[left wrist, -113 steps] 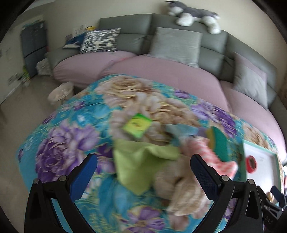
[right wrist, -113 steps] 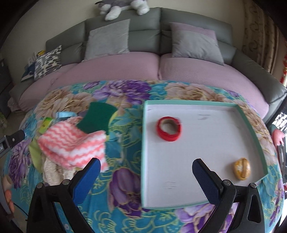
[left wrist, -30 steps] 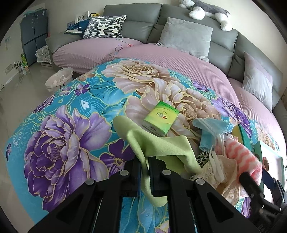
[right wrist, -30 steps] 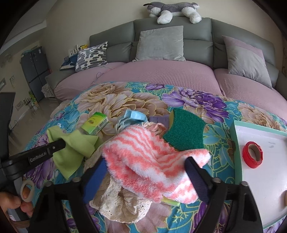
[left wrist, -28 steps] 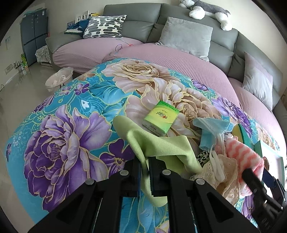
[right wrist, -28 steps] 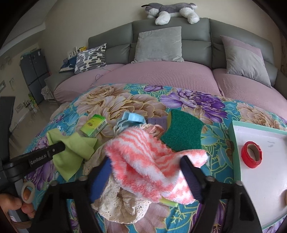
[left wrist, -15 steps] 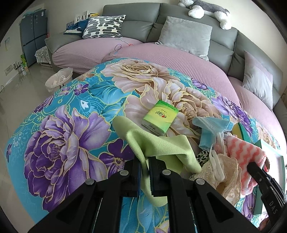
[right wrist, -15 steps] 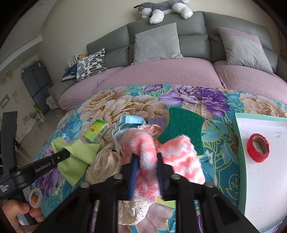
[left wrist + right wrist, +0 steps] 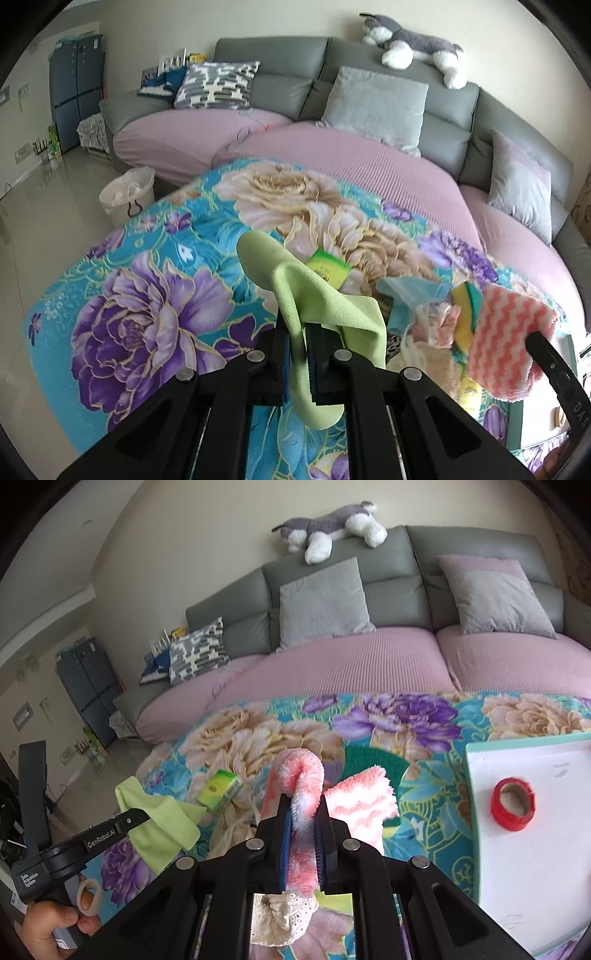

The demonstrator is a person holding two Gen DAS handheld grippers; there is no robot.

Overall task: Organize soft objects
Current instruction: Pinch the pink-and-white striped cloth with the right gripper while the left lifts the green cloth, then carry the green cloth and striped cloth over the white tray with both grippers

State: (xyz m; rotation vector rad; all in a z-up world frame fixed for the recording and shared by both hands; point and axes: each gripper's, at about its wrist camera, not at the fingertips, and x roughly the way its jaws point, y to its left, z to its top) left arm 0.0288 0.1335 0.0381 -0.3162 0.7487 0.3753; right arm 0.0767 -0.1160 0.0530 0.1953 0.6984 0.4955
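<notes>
At lower centre of each wrist view, my left gripper pinches the green cloth and my right gripper clamps the pink striped towel, so I should lift both slowly clear of the pile.

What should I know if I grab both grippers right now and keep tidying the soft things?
Left gripper: shut on the green cloth, lifted off the flowered table cover.
Right gripper: shut on the pink striped towel, raised over the pile.
On the cover: a lace cloth under the towel, a blue cloth, a green sponge, a small green packet.
White tray on the right holds only a red tape roll.
Done: both cloths gripped. Left: set them down somewhere, maybe the tray, then sort the rest.
</notes>
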